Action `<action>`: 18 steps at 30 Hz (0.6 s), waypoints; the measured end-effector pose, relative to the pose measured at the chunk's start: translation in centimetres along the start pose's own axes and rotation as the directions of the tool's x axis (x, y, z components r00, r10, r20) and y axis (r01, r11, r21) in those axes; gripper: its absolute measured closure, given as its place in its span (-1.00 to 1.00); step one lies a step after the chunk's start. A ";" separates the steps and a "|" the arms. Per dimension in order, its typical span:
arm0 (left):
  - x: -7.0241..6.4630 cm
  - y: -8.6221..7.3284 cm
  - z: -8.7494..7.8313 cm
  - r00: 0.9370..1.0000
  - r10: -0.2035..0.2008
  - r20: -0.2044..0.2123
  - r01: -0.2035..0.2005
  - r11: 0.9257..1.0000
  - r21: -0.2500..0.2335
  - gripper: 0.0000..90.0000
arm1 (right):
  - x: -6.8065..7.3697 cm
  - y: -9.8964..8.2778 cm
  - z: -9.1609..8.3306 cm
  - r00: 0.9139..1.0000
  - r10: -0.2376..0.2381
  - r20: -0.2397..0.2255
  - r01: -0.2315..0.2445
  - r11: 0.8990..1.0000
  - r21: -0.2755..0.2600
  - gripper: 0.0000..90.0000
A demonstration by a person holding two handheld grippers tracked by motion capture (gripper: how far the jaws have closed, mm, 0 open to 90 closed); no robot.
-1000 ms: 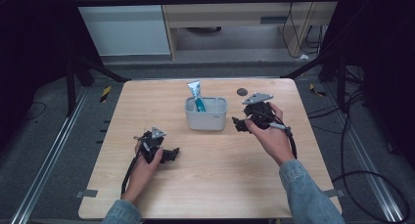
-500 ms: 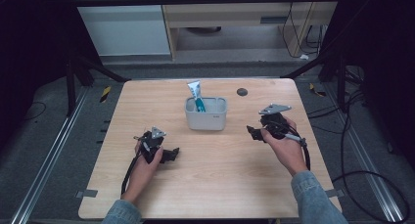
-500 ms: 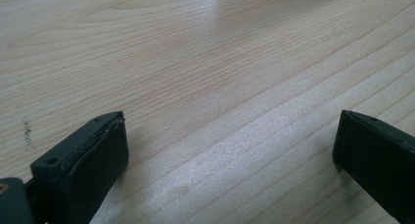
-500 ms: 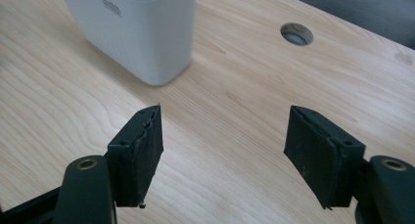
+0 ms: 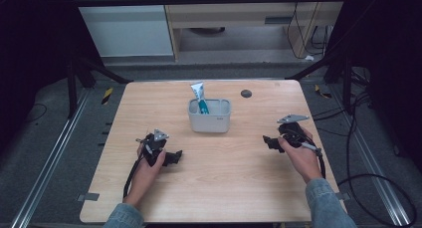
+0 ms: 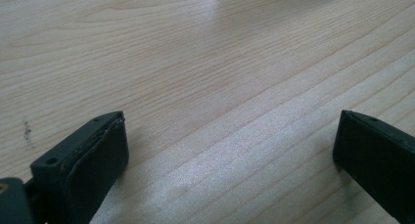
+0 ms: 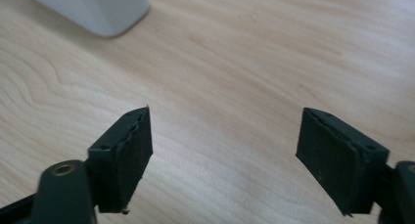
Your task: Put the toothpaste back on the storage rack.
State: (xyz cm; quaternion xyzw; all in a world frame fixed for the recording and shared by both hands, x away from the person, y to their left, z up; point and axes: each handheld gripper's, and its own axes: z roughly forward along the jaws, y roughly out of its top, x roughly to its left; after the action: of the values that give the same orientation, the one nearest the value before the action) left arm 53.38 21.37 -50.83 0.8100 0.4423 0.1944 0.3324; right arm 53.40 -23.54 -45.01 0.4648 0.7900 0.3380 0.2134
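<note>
I've pulled the right gripper [image 5: 269, 142] back from the bin [image 5: 209, 115] twd the table's right edge, jaws just reopened, empty. Left gripper [image 5: 175, 157] open, empty. Grey rectangular plastic bin at table centre holds an upright tube [image 5: 199, 95]; wood-grain table [image 5: 239, 188].

Your left gripper [image 5: 171, 157]: black body, grey three-cornered plate on top, black cable trailing back from it along your forearm. Its pads [image 6: 100, 158] were dark, rubbery, edge ragged, small screw hole in jaw face. Your right gripper [image 5: 269, 142]: same black build, grey plate above, black cable looping off behind your wrist. Its pads [image 7: 134, 150] showed wavy worn edges; brass-ringed screw hole beside left one. You wore blue denim sleeves [image 5: 326, 203].
</note>
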 end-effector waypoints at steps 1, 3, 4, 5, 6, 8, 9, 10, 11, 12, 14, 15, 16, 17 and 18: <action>0.0 0.0 0.0 1.000 0.000 0.000 0.000 1.000 0.000 -1.00 | -0.2 -0.3 0.2 1.000 -0.006 0.003 0.006 1.000 0.012 -0.59; 0.0 0.0 0.0 1.000 0.001 0.000 -0.001 1.000 0.000 -1.00 | -0.5 -0.8 0.4 1.000 0.020 0.003 -0.020 1.000 0.010 -0.65; 0.0 0.0 0.0 1.000 0.000 0.000 0.000 1.000 0.000 -1.00 | -0.6 -1.0 0.5 1.000 0.026 0.004 -0.026 1.000 0.013 -0.67; 0.0 0.0 0.0 1.000 0.000 0.000 0.000 1.000 0.000 -1.00 | -0.8 -1.4 0.8 0.999 0.035 0.008 -0.035 0.999 0.019 -0.70; 0.0 0.0 0.0 1.000 0.000 0.000 0.000 1.000 0.000 -1.00 | -0.9 -1.6 1.0 0.999 0.037 0.008 -0.037 0.999 0.028 -0.71; 0.0 0.0 0.0 1.000 0.000 0.000 0.000 1.000 0.000 -1.00 | -1.1 -2.0 1.3 0.999 0.039 0.019 -0.040 0.998 0.039 -0.73; 0.0 0.0 0.0 1.000 0.000 0.000 0.000 1.000 0.000 -1.00 | -1.3 -2.4 1.5 0.999 0.049 0.019 -0.050 0.998 0.039 -0.73; 0.0 0.0 0.0 1.000 0.000 0.000 0.000 1.000 0.000 -1.00 | -1.3 -2.5 1.6 0.998 0.055 0.022 -0.056 0.998 0.042 -0.73; 0.0 0.0 0.0 1.000 0.000 0.000 0.000 1.000 0.000 -1.00 | -1.4 -2.8 1.8 0.998 0.062 0.028 -0.063 0.997 0.036 -0.73; 0.0 0.0 0.0 1.000 0.000 0.000 0.000 1.000 0.000 -1.00 | -1.6 -3.0 1.9 0.997 0.069 0.031 -0.071 0.997 0.036 -0.73; 0.0 0.0 0.0 1.000 0.000 0.000 0.000 1.000 0.000 -1.00 | -1.8 -3.3 2.3 0.996 0.080 0.036 -0.081 0.996 0.042 -0.75; 0.0 0.0 0.0 1.000 0.000 0.000 0.000 1.000 0.000 -1.00 | -1.9 -3.4 2.4 0.995 0.085 0.043 -0.086 0.996 0.037 -0.75; 0.0 0.0 0.0 1.000 0.000 0.000 0.000 1.000 0.000 -1.00 | -2.0 -3.4 2.5 0.994 0.092 0.051 -0.094 0.995 0.030 -0.75; 0.0 0.0 0.0 1.000 0.000 0.000 0.000 1.000 0.000 -1.00 | -2.0 -3.5 2.6 0.993 0.104 0.063 -0.105 0.994 0.009 -0.73; 0.0 0.0 0.0 1.000 0.000 0.000 0.000 1.000 0.000 -1.00 | -2.1 -3.6 2.7 0.992 0.111 0.067 -0.111 0.994 0.000 -0.73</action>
State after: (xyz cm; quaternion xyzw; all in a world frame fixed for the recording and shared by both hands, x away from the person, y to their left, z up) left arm 53.38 21.37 -50.83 0.8101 0.4421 0.1945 0.3323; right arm 54.02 -25.72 -49.42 0.5196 0.7558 0.3323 0.2199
